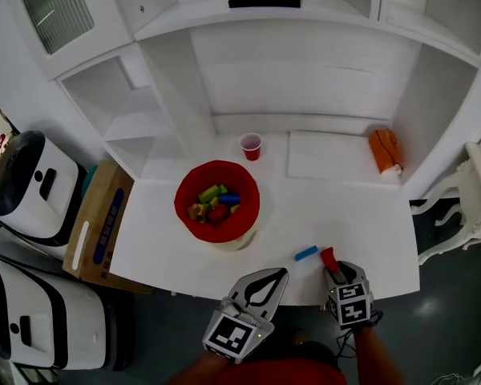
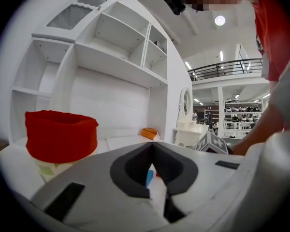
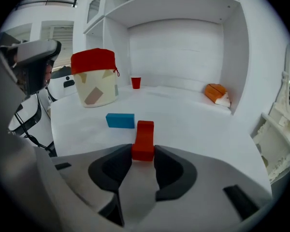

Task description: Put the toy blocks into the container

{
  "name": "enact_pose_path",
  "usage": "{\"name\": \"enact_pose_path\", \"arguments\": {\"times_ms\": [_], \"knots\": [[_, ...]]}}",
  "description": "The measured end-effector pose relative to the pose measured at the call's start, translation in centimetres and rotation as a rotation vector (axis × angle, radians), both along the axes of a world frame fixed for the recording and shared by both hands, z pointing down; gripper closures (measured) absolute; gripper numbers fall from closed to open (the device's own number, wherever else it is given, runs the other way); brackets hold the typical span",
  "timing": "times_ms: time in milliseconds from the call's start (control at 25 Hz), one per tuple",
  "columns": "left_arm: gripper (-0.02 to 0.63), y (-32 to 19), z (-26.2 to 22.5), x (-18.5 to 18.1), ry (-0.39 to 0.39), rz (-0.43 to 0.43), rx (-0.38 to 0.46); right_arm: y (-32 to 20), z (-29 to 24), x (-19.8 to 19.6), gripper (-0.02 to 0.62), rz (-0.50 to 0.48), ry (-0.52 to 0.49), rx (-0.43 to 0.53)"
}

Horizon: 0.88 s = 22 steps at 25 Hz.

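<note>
So the right hand-held gripper straddles the red block, jaws apart, not squeezing yet. The left hand-held gripper is closed and empty. I'd center it, then clamp squarely.

Red block, blue block near container

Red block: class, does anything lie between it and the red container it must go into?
Yes: the blue block lies just beside the red block, on the straight line toward the container.
</note>
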<state>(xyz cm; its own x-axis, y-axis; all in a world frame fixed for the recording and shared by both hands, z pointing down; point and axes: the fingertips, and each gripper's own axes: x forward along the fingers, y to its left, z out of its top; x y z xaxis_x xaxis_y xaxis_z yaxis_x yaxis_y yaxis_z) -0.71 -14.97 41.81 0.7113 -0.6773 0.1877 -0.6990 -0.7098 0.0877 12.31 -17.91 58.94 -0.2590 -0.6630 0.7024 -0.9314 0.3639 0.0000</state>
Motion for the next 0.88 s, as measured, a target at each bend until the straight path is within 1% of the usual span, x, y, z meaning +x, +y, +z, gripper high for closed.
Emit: {"name": "enact_pose_path", "arguments": {"times_ms": [80,280,400,560,680,800,880], "knots": [[0.598,0.0,0.0,-0.4,0.006,-0.013,-0.016,0.0,0.0,0.0,0.43,0.014,-0.03,0.01],[0.598,-0.2,-0.1,-0.4,0.015,-0.013,-0.021,0.0,-1.8,0.1,0.431,0.097,-0.27,0.041],[0.598,-0.2,-0.2,-0.1,0.017,-0.007,-0.014,0.0,-5.1,-0.1,0.431,0.098,-0.363,0.123],[0.598,-0.4,-0.6,-0.3,0.028,-0.022,0.007,-0.7,-12.2,-2.2,0.431,0.012,-0.41,0.286],[0.598,-0.6,-1.2,-1.4,0.034,-0.041,0.032,-2.1,-18.2,-5.4,0.431,-0.089,-0.446,0.392],[0.598,-0.7,-1.7,-3.3,0.033,-0.072,0.049,-3.6,-23.1,-9.7,0.43,-0.207,-0.464,0.463],[0.598,-0.8,-2.1,-5.0,0.031,-0.099,0.061,-4.5,-24.7,-12.6,0.431,-0.274,-0.47,0.489]]}}
